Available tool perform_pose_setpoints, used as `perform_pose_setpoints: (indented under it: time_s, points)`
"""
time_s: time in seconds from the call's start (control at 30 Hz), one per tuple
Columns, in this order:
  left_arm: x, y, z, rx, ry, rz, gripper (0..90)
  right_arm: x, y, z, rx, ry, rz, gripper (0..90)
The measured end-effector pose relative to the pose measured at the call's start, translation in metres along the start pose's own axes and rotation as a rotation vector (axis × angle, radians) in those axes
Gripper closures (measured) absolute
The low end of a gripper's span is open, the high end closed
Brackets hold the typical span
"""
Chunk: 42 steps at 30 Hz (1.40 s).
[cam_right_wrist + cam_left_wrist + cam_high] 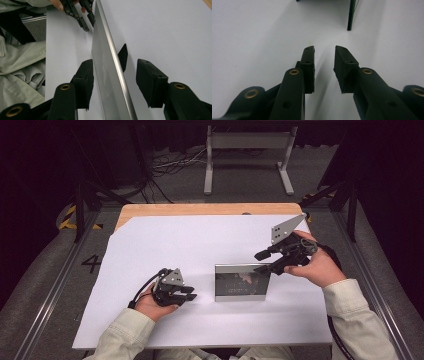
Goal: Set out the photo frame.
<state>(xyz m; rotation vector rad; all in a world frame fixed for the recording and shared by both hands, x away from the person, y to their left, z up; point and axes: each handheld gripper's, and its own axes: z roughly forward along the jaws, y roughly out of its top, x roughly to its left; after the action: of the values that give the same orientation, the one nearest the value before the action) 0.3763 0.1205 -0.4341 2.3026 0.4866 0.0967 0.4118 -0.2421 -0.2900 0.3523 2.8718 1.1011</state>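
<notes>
A silver-framed picture frame [240, 282] is standing upright near the middle of the white sheet [165, 245] covering the worktop [150, 210], its dark glass facing the person. In the right gripper view its top edge [110, 57] is being straddled by the right tool [263, 261], whose jaws are parted wide, one pad close to the glass and the other well clear of the back; nothing is being gripped yet. If the jaws are closed unevenly, the frame is likely being pushed over. The left tool [189, 293] is resting on the sheet just beside the frame, slightly open and holding nothing, too low to be steadying it.
</notes>
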Motion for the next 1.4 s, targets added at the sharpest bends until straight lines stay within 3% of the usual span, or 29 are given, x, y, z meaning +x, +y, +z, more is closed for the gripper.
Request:
perform_pose_setpoints:
  time_s: [0.67,1.1,1.4]
  points:
    - [0.007,-0.002,-0.004,-0.014,0.051,-0.032,61.3,0.002,-0.041,-0.040,-0.052,-0.085,0.084,48.0]
    - [0.013,-0.005,-0.010,-0.027,0.073,-0.049,60.8,-0.001,-0.074,-0.049,-0.088,-0.119,0.155,47.4]
    - [0.020,-0.011,-0.016,-0.046,0.087,-0.076,60.5,-0.004,-0.094,-0.044,-0.098,-0.129,0.196,46.7]
